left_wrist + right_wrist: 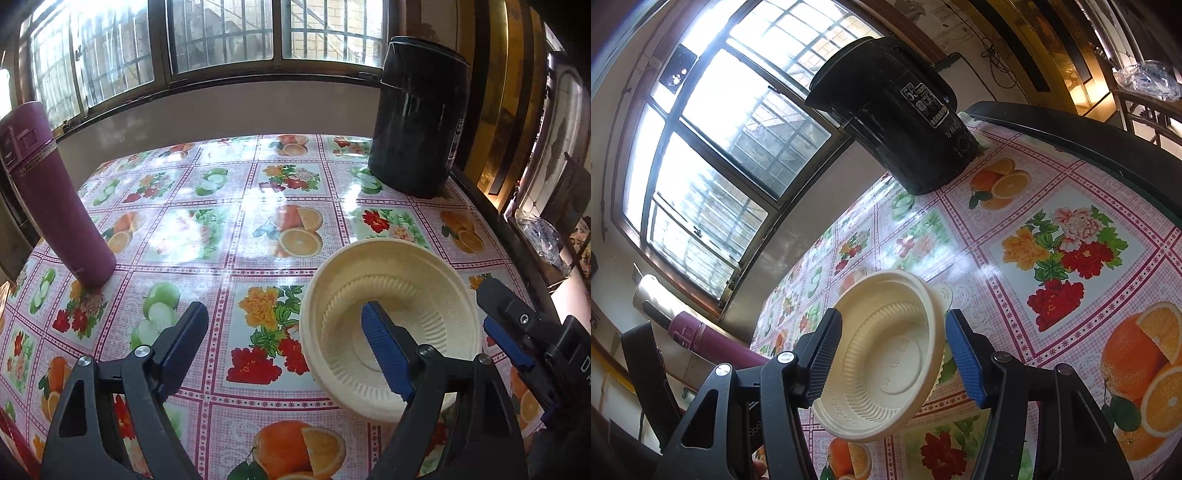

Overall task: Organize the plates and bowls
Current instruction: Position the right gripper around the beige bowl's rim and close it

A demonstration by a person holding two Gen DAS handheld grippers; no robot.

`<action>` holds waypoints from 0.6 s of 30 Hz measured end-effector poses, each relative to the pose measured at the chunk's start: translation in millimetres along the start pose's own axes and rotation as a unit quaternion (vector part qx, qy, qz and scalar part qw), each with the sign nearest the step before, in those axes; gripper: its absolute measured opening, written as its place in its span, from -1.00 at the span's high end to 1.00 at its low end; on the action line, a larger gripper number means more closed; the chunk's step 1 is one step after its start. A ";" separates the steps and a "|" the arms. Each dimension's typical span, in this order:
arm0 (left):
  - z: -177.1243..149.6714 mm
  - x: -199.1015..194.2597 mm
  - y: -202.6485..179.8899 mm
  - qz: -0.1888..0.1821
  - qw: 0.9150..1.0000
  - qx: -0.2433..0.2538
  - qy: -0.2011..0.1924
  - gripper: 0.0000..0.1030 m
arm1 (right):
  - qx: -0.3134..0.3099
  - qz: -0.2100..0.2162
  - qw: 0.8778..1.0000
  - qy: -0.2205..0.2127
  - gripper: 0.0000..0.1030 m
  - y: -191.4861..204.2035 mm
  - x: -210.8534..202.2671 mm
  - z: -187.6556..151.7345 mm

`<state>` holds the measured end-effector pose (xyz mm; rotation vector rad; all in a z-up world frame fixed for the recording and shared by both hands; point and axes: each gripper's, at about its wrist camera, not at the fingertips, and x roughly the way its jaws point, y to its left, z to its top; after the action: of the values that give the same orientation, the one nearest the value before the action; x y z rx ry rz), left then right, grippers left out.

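Observation:
A cream ribbed bowl lies tilted on the fruit-print tablecloth at the near right. My left gripper is open. Its right finger hangs over the bowl's inside and its left finger over the cloth. My right gripper comes in at the bowl's right rim. In the right wrist view the bowl fills the space between the right gripper's fingers, with a thin gap at the blue right pad. A second cream rim peeks out behind the bowl.
A tall black lidded container stands at the table's far right corner. A purple flask stands at the left edge. The table's dark right edge runs close by. A barred window lies beyond the table.

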<state>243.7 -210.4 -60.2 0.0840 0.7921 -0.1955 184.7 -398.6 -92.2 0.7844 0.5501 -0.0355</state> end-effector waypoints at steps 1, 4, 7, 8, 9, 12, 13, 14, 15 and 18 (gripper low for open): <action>-0.6 2.1 -0.5 -0.004 1.000 0.000 0.002 -0.66 | -0.003 -0.002 1.000 0.001 -0.16 0.9 0.7 -0.3; -2.5 6.3 -0.6 -0.014 1.000 0.002 0.011 -0.66 | -0.006 -0.009 1.000 0.003 -0.16 1.7 4.2 -1.3; -4.3 7.6 -0.7 -0.015 1.000 0.005 0.015 -0.66 | -0.007 -0.015 1.000 0.009 -0.15 0.5 8.2 -1.8; -4.5 8.2 -1.3 -0.016 1.000 0.006 0.016 -0.66 | -0.008 -0.017 1.000 0.009 -0.15 0.4 9.0 -2.3; -4.9 8.7 -1.7 -0.018 1.000 0.007 0.018 -0.66 | -0.009 -0.019 1.000 0.010 -0.15 0.0 10.2 -2.2; -4.6 9.5 -1.6 -0.022 0.999 0.005 0.022 -0.66 | -0.009 -0.022 1.000 0.012 -0.13 -1.3 10.9 -3.0; -4.7 9.4 -1.4 -0.023 0.999 0.005 0.022 -0.66 | -0.009 -0.022 1.000 0.011 -0.12 -1.3 10.3 -3.0; -4.5 9.6 -1.2 -0.022 1.000 0.005 0.022 -0.66 | -0.010 -0.021 1.000 0.010 -0.11 -1.2 9.8 -3.0; -4.6 10.1 -1.0 -0.022 0.999 0.004 0.023 -0.66 | -0.010 -0.021 1.000 0.009 -0.11 -1.3 9.3 -2.8; -5.5 13.6 -0.4 -0.026 0.999 0.003 0.031 -0.66 | -0.010 -0.023 1.000 0.011 -0.09 -1.7 9.8 -2.9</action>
<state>249.1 -211.9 -73.8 0.0748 0.8551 -0.2458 191.4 -396.2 -99.7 0.7537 0.5886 -0.0640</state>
